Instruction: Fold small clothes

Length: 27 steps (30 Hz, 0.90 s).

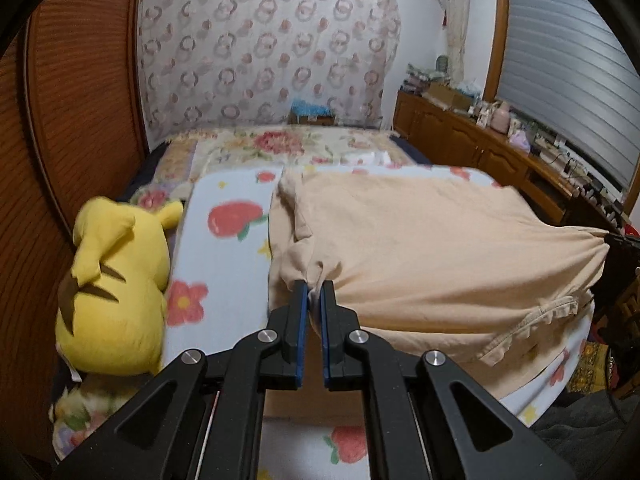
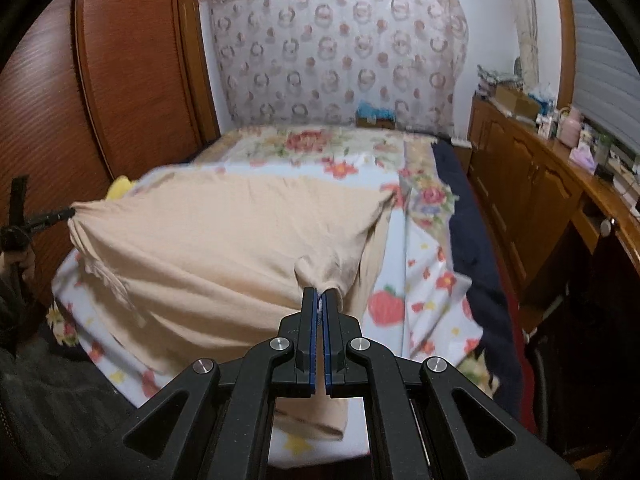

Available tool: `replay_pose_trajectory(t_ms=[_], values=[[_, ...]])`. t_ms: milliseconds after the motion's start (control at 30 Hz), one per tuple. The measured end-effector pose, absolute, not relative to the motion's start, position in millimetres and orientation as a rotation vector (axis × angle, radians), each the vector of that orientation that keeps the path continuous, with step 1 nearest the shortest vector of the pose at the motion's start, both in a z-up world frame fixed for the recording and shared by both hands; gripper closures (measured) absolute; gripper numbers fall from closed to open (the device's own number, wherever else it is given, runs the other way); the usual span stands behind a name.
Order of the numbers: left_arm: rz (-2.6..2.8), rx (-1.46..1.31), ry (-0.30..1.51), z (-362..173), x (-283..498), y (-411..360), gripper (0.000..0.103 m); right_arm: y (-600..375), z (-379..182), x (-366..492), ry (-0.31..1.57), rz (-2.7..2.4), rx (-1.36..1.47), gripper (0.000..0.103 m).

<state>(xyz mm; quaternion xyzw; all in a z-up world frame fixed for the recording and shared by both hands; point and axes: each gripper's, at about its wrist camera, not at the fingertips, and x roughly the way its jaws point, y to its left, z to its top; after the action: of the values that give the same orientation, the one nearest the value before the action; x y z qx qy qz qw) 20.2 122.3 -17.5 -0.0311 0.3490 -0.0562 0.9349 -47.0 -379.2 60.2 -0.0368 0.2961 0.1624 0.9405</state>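
Where the left gripper (image 1: 314, 286) pinches it, the garment (image 1: 420, 248) bunches into a small peak; the jaws are closed on that corner of peach cloth. The right gripper (image 2: 319, 294) is likewise clamped on the opposite near corner, so the garment hangs stretched between the two and drapes across the bed (image 2: 460, 208). A frilled hem (image 1: 528, 328) runs along its near edge.

Under the garment lies a pale blanket (image 1: 224, 256) printed with strawberries and flowers, and past the garment's far edge a floral quilt (image 2: 312, 144). A dark sheet (image 2: 468, 232) shows along the bed's right edge.

Just left of the garment, a yellow plush toy (image 1: 116, 280) lies on the bed against a wooden wardrobe (image 1: 80, 100). Beyond the garment a floral curtain (image 2: 340, 48) covers the far wall, with a small box (image 2: 375, 118) at its foot. Right of the garment runs a wooden cabinet (image 2: 532, 184) cluttered with bottles and boxes, under a shuttered window (image 1: 568, 80).
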Motion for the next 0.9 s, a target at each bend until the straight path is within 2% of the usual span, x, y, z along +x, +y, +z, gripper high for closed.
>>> replay_pose_trajectory(t_ms=[167, 200, 267, 300, 400, 433, 500, 533, 567, 600, 700, 900], values=[[-0.102, -0.055, 0.795, -47, 22, 119, 0.096, -374, 31, -22, 0.694, 0.306, -0.077, 0.101], [-0.101, -0.052, 0.805, -50, 22, 118, 0.091, -372, 27, -17, 0.704, 0.288, -0.092, 0.101], [-0.082, -0.025, 0.815, -54, 21, 116, 0.087, -369, 24, -9, 0.716, 0.266, -0.105, 0.101], [-0.078, -0.014, 0.81, -55, 20, 115, 0.083, -369, 24, -8, 0.715, 0.266, -0.107, 0.098], [-0.076, -0.016, 0.799, -54, 16, 115, 0.057, -362, 30, -4, 0.698, 0.23, -0.13, 0.094], [-0.073, -0.017, 0.791, -54, 15, 117, 0.056, -361, 33, -2, 0.692, 0.219, -0.132, 0.092], [-0.065, -0.019, 0.788, -53, 14, 118, 0.051, -360, 38, -3, 0.67, 0.194, -0.132, 0.079], [-0.058, -0.02, 0.789, -53, 15, 118, 0.047, -360, 42, -2, 0.654, 0.191, -0.129, 0.069], [-0.053, -0.022, 0.79, -54, 15, 119, 0.046, -359, 43, -2, 0.639, 0.192, -0.126, 0.061], [-0.052, -0.025, 0.793, -55, 16, 119, 0.044, -358, 45, -2, 0.626, 0.195, -0.121, 0.059], [-0.053, -0.031, 0.805, -60, 20, 117, 0.038, -353, 44, 4, 0.602, 0.217, -0.089, 0.057], [-0.055, -0.041, 0.826, -72, 25, 112, 0.038, -339, 19, 23, 0.609, 0.257, -0.081, 0.056]])
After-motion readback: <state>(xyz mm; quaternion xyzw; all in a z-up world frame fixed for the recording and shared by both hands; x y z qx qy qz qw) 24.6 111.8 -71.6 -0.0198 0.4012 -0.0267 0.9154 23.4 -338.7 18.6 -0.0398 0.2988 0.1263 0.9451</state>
